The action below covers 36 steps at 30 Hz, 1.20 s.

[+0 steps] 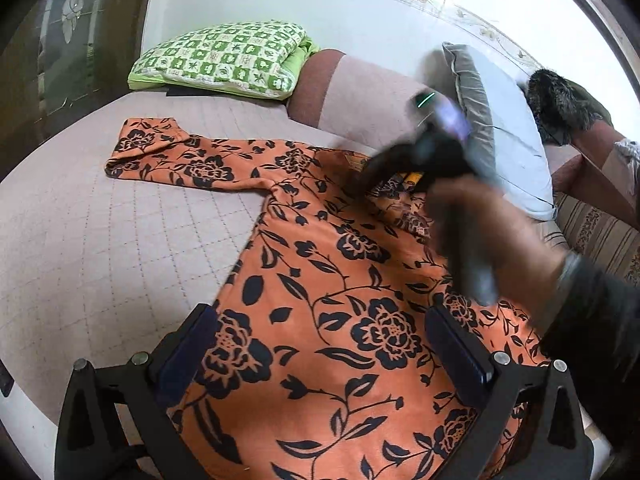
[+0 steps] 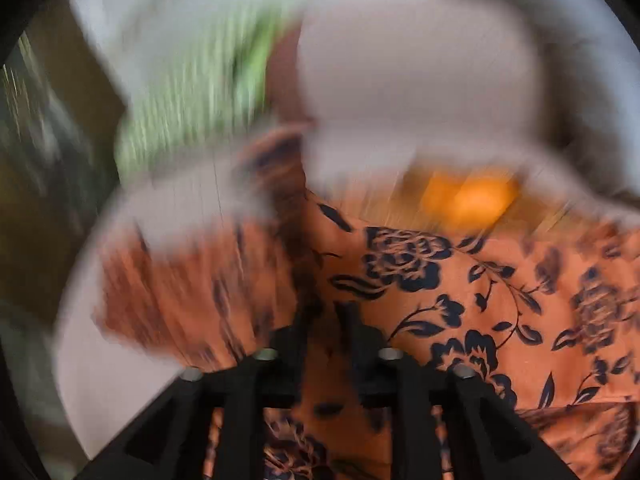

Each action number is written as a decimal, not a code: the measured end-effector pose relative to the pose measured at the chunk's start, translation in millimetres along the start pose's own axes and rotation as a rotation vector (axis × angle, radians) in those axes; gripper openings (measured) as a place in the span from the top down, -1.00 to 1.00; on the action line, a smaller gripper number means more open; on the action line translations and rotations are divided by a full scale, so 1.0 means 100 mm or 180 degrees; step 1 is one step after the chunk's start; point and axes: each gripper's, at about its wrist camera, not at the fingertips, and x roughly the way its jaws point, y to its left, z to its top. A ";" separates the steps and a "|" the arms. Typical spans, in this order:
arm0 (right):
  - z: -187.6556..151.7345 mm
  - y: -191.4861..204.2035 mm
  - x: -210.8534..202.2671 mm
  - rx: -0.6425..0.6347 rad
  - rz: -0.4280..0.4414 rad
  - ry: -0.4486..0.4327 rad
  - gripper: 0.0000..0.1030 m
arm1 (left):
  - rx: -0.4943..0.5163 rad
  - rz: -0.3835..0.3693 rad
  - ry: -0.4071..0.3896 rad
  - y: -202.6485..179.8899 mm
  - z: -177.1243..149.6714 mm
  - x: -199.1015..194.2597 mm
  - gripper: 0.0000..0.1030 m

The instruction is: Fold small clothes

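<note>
My left gripper [image 1: 320,344] stands wide, its jaws straddling the orange floral garment [image 1: 320,280] spread on the bed [image 1: 80,240] ahead. My right gripper [image 2: 325,320] is narrow, pinching a fold of that garment; this view is blurred.

I see the orange garment [image 1: 320,288] as soft matt cloth, faintly napped; the bed cover [image 1: 100,240] is quilted matt fabric; my left gripper [image 1: 320,356] looks like matt black plastic with shiny metal bolts and dark pads [image 1: 188,348]
</note>
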 end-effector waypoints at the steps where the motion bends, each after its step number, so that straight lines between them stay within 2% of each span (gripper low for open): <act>1: -0.13 0.02 -0.01 -0.0013 0.0078 -0.0074 -0.03 | -0.0015 0.0000 -0.0002 0.02 0.00 0.00 -1.00; 2: -0.21 0.01 -0.09 -0.0056 0.0157 -0.0192 -0.28 | -0.0045 -0.0023 0.0002 0.04 0.01 0.00 -1.00; 3: -0.26 0.00 -0.18 -0.0093 0.0226 -0.0244 -0.42 | -0.0083 -0.0046 0.0004 0.06 0.02 0.00 -1.00; 5: -0.38 -0.12 -0.43 -0.0153 0.0357 -0.0322 -0.44 | -0.0190 -0.0098 0.0021 0.09 0.03 0.01 -1.00; 8: -0.47 -0.35 -0.80 -0.0067 0.0217 -0.0496 -0.52 | -0.0212 -0.0110 0.0064 0.09 0.02 0.03 -1.00; 10: -0.52 -0.73 -0.95 0.0224 0.0107 -0.0548 -0.52 | -0.0193 -0.0053 0.0040 0.09 0.02 0.02 -1.00; 13: -0.92 -1.38 -1.33 0.0793 0.0239 -0.0607 -0.58 | -0.0271 0.0041 0.0043 0.18 0.06 0.03 -1.00; 14: -0.98 -1.45 -1.35 0.0893 0.0279 -0.0606 -0.59 | -0.0331 0.0052 0.0066 0.24 0.09 0.04 -1.00; 16: -1.32 -1.67 -1.47 0.1023 0.0409 -0.0598 -0.60 | -0.0641 -0.0018 0.0042 0.49 0.24 0.02 -1.00; 19: -1.71 -1.84 -1.55 0.0978 0.0364 -0.0639 -0.62 | -0.1151 -0.0074 0.0009 1.01 0.59 0.15 -1.00; 21: -1.84 -1.93 -1.47 0.1044 0.0258 -0.0598 -0.62 | -0.1403 0.0087 0.0007 1.41 0.83 0.36 -1.00; 22: -1.83 -1.97 -1.48 0.1112 0.0321 -0.0593 -0.62 | -0.1455 0.0368 0.0075 1.63 0.97 0.52 -1.00; 23: -1.82 -1.99 -1.51 0.1122 0.0414 -0.0655 -0.62 | -0.1453 0.0658 0.0180 1.79 1.09 0.66 -0.92; 24: -1.80 -1.97 -1.52 0.1093 0.0448 -0.0722 -0.62 | -0.1366 0.0916 0.0225 1.91 1.22 0.78 -0.80; 25: -1.76 -1.91 -1.51 0.1023 0.0428 -0.0771 -0.62 | -0.1149 0.1202 0.0303 1.98 1.37 0.91 -0.49; 26: -1.73 -1.87 -1.50 0.0967 0.0429 -0.0778 -0.62 | -0.0901 0.1458 0.0393 1.99 1.51 1.03 -0.42; 28: -1.67 -1.79 -1.41 0.0878 0.0520 -0.0702 -0.62 | -0.0221 0.1850 0.0438 1.88 1.70 1.25 -0.41; 30: -1.65 -1.74 -1.35 0.0841 0.0598 -0.0615 -0.62 | 0.0561 0.2408 0.0466 1.74 1.78 1.52 -0.41; 32: -1.66 -1.73 -1.34 0.0800 0.0630 -0.0582 -0.62 | 0.1101 0.2572 0.0547 1.66 1.81 1.78 -0.41; 34: -1.66 -1.75 -1.37 0.0813 0.0653 -0.0592 -0.62 | 0.1280 0.2613 0.0616 1.65 1.83 1.93 -0.41; 36: -1.67 -1.79 -1.35 0.0884 0.0699 -0.0578 -0.62 | 0.1314 0.2671 0.0660 1.67 1.86 2.07 -0.41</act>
